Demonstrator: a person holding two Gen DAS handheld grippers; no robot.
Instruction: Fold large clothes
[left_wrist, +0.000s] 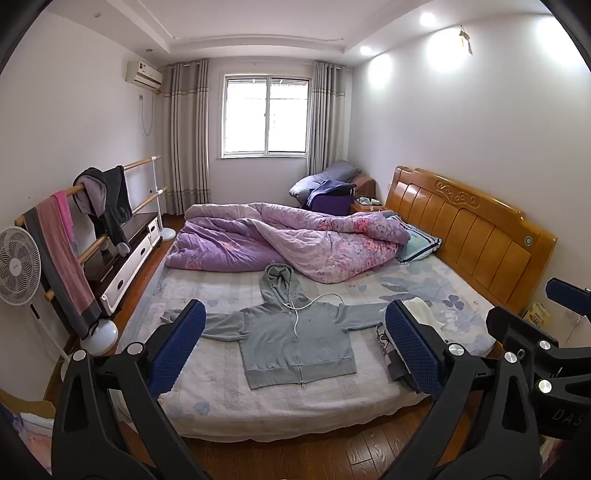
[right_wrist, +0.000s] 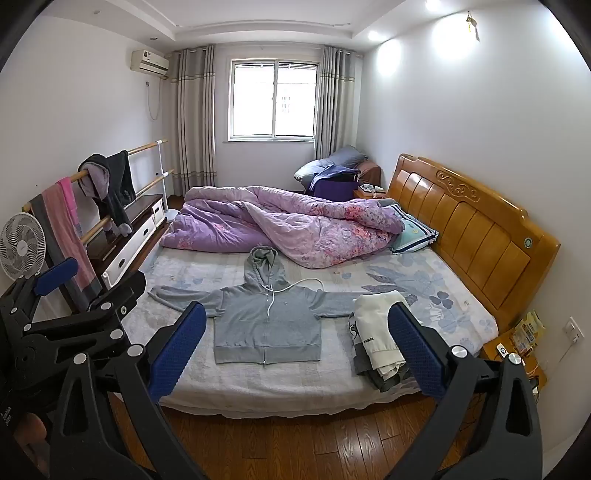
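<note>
A grey zip hoodie (left_wrist: 295, 336) (right_wrist: 267, 325) lies flat on the bed (left_wrist: 229, 402) (right_wrist: 295, 391), front up, sleeves spread sideways, hood pointing toward the quilt, a white drawstring trailing across it. My left gripper (left_wrist: 295, 345) hangs open above the floor in front of the bed, well short of the hoodie, nothing between its blue pads. My right gripper (right_wrist: 297, 345) is likewise open and empty, held back from the bed edge. The left gripper also shows at the left edge of the right wrist view.
A pile of folded clothes (right_wrist: 380, 347) (left_wrist: 424, 314) sits on the bed right of the hoodie. A crumpled purple quilt (left_wrist: 288, 243) fills the far half. Wooden headboard (left_wrist: 469, 232) on the right, clothes rack (left_wrist: 92, 221) and fan (left_wrist: 16, 266) on the left, wooden floor below.
</note>
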